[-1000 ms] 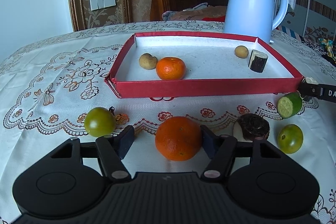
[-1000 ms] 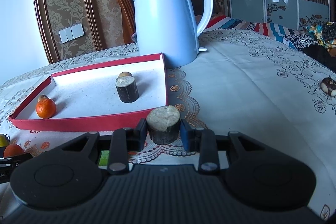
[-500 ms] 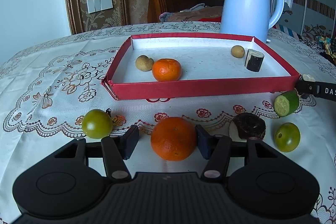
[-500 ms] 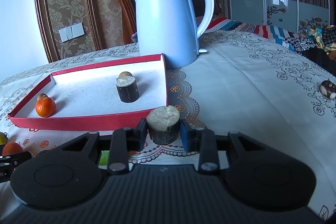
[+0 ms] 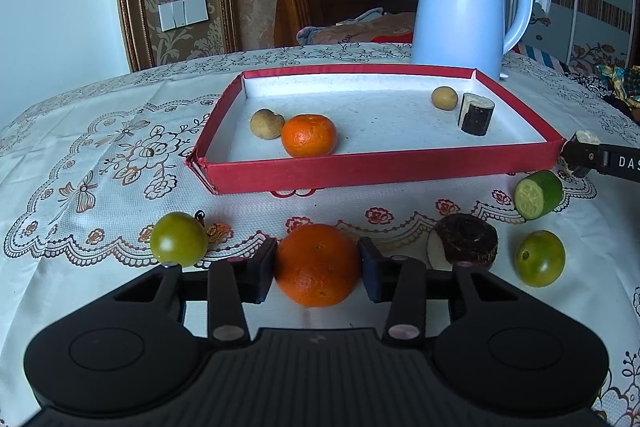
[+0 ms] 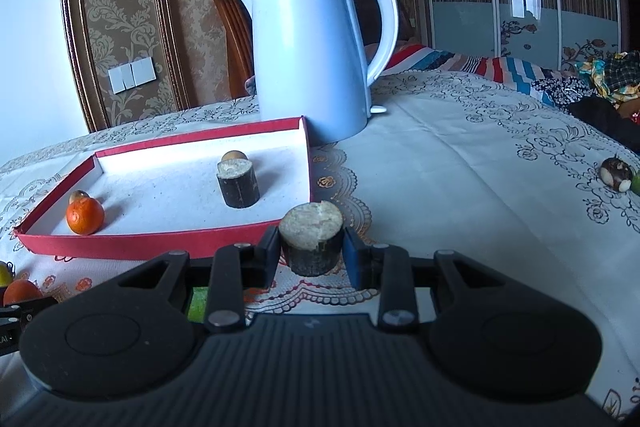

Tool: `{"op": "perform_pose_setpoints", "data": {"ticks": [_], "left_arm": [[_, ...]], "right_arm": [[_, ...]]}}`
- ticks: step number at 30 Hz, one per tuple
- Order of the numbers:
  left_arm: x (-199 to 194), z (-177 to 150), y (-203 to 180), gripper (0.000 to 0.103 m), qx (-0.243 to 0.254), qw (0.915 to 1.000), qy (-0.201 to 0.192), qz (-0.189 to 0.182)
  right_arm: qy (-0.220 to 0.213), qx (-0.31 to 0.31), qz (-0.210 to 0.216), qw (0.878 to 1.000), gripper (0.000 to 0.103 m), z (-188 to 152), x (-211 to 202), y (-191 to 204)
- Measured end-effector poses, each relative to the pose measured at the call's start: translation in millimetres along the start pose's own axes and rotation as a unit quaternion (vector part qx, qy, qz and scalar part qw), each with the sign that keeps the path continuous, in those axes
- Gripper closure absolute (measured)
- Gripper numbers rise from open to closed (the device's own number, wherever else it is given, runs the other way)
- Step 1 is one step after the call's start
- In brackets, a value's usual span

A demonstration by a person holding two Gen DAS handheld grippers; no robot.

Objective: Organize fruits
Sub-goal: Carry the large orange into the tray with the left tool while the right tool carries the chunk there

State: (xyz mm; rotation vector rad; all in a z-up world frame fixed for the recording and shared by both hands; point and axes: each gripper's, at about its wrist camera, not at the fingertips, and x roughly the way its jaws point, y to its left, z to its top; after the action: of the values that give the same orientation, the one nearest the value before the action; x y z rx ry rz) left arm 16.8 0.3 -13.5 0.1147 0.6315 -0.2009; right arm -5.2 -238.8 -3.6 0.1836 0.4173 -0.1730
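two grippers work a lace-covered table [image 5: 100, 163] at once. the left gripper [image 5: 318, 267] has just been closing its jaws, and both pads now press the sides of a large orange [image 5: 318, 265] resting on the cloth just in front of the red tray's [image 5: 380, 171] near wall. the right gripper [image 6: 311, 247] pinches a dark-barked sugarcane stub [image 6: 311, 243] by the tray's near right corner. inside the tray lie a smaller orange [image 5: 309, 135] touching a tan round fruit [image 5: 265, 123] at the left, and a second cane stub [image 5: 475, 114] beside another tan fruit [image 5: 444, 97] at the far right. two green tomatoes [image 5: 179, 239], a cut cucumber end [image 5: 538, 194] and a dark root chunk [image 5: 466, 239] sit on the cloth. a pale blue kettle [image 5: 460, 7] stands behind the tray.
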Motion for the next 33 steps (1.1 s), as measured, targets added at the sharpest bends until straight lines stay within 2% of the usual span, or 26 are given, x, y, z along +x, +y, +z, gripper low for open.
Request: {"op": "perform_pose_setpoints", "data": {"ticks": [8, 15, 19, 25, 30, 33], "left_arm": [[-3, 0, 5, 0.06, -0.013, 0.9999, -0.005, 0.007], [-18, 8, 16, 0.06, -0.044, 0.998, -0.045, -0.002], [-20, 24, 14, 0.06, -0.044, 0.9974, -0.057, -0.012], [-9, 59, 0, 0.06, -0.049, 0.9965, -0.061, -0.031], [17, 76, -13, 0.06, -0.048, 0.9974, -0.036, -0.039], [32, 81, -20, 0.06, -0.043, 0.9983, -0.028, -0.028]], "right_arm": [[-0.012, -0.004, -0.001, 1.0, 0.072, -1, -5, 1], [-0.042, -0.003, 0.008, 0.999, 0.072, 2, -17, 1], [-0.057, -0.008, 0.029, 0.998, 0.072, 12, -23, 5], [-0.061, -0.056, 0.041, 0.996, 0.072, 35, -9, 32], [-0.03, -0.083, 0.05, 0.995, 0.072, 42, 17, 52], [-0.011, -0.086, 0.052, 0.995, 0.072, 44, 33, 58]]}}
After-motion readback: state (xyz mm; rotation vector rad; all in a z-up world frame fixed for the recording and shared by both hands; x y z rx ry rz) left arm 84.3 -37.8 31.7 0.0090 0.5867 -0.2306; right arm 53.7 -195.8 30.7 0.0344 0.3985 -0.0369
